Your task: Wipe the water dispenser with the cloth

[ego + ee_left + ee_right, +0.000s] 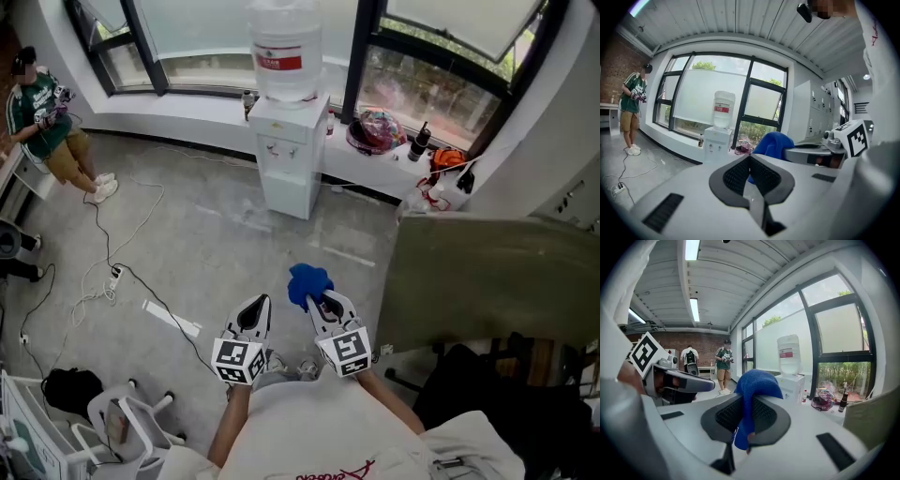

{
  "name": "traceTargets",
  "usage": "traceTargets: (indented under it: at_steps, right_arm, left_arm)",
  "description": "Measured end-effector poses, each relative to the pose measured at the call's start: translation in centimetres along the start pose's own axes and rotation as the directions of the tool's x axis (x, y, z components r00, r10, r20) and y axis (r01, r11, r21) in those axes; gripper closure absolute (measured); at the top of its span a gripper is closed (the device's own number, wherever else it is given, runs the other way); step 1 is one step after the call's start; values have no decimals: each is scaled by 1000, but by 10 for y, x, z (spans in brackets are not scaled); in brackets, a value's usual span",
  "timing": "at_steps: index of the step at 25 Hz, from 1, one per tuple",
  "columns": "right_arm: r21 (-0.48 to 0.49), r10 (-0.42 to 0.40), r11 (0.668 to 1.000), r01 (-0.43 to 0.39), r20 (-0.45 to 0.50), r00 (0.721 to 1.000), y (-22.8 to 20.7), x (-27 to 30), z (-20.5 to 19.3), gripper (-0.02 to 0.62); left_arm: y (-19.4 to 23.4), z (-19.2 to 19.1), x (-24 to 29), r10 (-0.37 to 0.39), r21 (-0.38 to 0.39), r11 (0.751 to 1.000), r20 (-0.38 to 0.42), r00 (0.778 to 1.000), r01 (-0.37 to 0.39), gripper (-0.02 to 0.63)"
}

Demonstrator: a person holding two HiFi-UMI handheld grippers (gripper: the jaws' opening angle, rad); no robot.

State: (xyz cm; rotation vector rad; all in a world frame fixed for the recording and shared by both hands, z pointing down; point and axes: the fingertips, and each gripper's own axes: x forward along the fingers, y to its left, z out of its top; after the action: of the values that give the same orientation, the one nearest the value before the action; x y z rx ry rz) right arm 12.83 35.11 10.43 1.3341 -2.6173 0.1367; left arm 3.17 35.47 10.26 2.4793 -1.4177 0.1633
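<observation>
1. The water dispenser [286, 141] stands against the window wall, well apart from both grippers.
2. The left gripper [259, 306] has its jaws pressed together on nothing.
3. The right gripper [322, 302] clamps the blue cloth [307, 281], which is bunched beyond its jaws.

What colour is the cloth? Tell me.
Blue cloth, clearest in the right gripper view.

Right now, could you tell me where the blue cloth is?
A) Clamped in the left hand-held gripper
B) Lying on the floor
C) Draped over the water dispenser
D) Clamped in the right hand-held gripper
D: the right gripper view shows the blue cloth pinched between the jaws of the right hand-held gripper, while the left hand-held gripper is shut on nothing.
</observation>
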Motion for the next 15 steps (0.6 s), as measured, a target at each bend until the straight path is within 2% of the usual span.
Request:
traceTargets:
  at_steps: [8, 15]
  right_arm:
    - [8, 38, 999, -38, -4, 999, -6, 9, -5, 554]
    - [1, 50, 999, -50, -24, 998, -14, 38, -6, 554]
  left_arm:
    - [8, -1, 7, 28, -10, 1000, 10, 1000, -27, 594]
    - [37, -5, 18, 55, -32, 998, -3, 998, -55, 594]
